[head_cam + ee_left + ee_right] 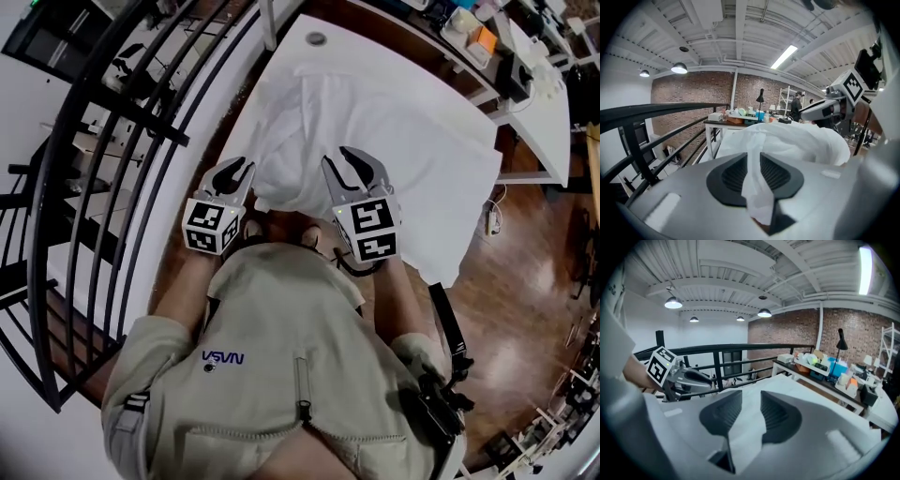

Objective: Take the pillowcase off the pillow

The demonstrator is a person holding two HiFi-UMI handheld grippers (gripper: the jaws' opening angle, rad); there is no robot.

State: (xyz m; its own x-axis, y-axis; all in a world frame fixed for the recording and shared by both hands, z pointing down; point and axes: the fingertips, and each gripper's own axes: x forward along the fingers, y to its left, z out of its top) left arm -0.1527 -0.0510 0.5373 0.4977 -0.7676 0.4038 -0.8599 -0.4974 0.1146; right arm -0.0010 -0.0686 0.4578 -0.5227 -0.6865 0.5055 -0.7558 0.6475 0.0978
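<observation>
Now your left gripper (236, 169) and right gripper (336, 156) sit side by side at the near edge of the white table (292, 42), just in front of your chest. The white pillowcase (384, 141) lies spread across the table and reaches that near edge. The pillow is under the cloth and does not show.

The head view shows only the backs of the jaws. The left gripper view shows more: its jaws are almost together, and a bunched strip of the pillowcase is nipped between the pads. The right gripper view shows jaws a little wider, with smooth cloth lying loose in the gap.

Each gripper view also shows the other gripper beside it. A black railing (141, 122) runs along the table's left edge. Only the gripper views show the brick wall (693, 93).
</observation>
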